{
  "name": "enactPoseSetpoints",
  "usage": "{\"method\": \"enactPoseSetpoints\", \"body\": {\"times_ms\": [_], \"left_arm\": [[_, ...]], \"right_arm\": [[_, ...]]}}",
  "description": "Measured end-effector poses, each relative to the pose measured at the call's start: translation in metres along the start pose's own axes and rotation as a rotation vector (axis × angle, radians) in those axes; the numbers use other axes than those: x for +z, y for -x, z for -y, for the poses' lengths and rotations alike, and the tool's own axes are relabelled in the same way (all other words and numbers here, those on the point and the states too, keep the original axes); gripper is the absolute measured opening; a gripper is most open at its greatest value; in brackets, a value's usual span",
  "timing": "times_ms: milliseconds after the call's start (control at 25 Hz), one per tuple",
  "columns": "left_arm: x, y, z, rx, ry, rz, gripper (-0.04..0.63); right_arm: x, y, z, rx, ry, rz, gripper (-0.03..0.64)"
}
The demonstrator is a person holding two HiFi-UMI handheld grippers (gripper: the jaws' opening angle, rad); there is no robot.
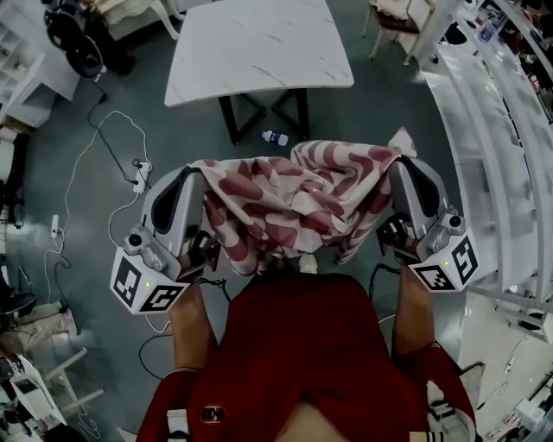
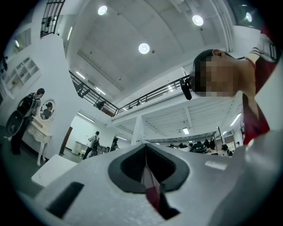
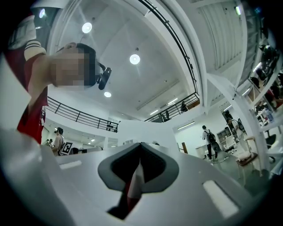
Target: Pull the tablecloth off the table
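The red-and-white patterned tablecloth (image 1: 294,194) hangs bunched between my two grippers in front of my chest, clear of the white marble table (image 1: 259,43), whose top is bare. My left gripper (image 1: 199,171) is shut on the cloth's left edge and my right gripper (image 1: 399,166) on its right edge. Both point up toward the ceiling. In the left gripper view a strip of the cloth (image 2: 152,190) is pinched between the closed jaws of the left gripper (image 2: 146,148). The right gripper view shows the same, with the cloth (image 3: 134,187) nipped in the right gripper (image 3: 140,148).
A water bottle (image 1: 275,137) lies on the floor by the table's black legs. Cables and a power strip (image 1: 141,175) trail across the floor at left. A chair (image 1: 393,17) and white shelving (image 1: 492,129) stand at right. People stand far off in both gripper views.
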State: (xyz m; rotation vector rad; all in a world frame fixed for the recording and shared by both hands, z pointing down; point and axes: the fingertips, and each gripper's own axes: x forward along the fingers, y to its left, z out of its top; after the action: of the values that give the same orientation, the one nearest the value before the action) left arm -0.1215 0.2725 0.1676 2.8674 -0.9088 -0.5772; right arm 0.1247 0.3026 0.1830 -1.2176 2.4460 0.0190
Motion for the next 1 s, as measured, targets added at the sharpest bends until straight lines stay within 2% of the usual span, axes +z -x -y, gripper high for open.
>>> {"method": "enactPoseSetpoints", "body": {"times_ms": [480, 1000], "left_arm": [[-0.023, -0.010, -0.038, 0.044, 0.044, -0.084, 0.008], [-0.022, 0.000, -0.033, 0.046, 0.040, -0.096, 0.008]], "right_arm": [[-0.034, 0.003, 0.022, -0.104, -0.025, -0.080, 0.014], [-0.038, 0.018, 0.014, -0.136, -0.015, -0.074, 0.014]]}}
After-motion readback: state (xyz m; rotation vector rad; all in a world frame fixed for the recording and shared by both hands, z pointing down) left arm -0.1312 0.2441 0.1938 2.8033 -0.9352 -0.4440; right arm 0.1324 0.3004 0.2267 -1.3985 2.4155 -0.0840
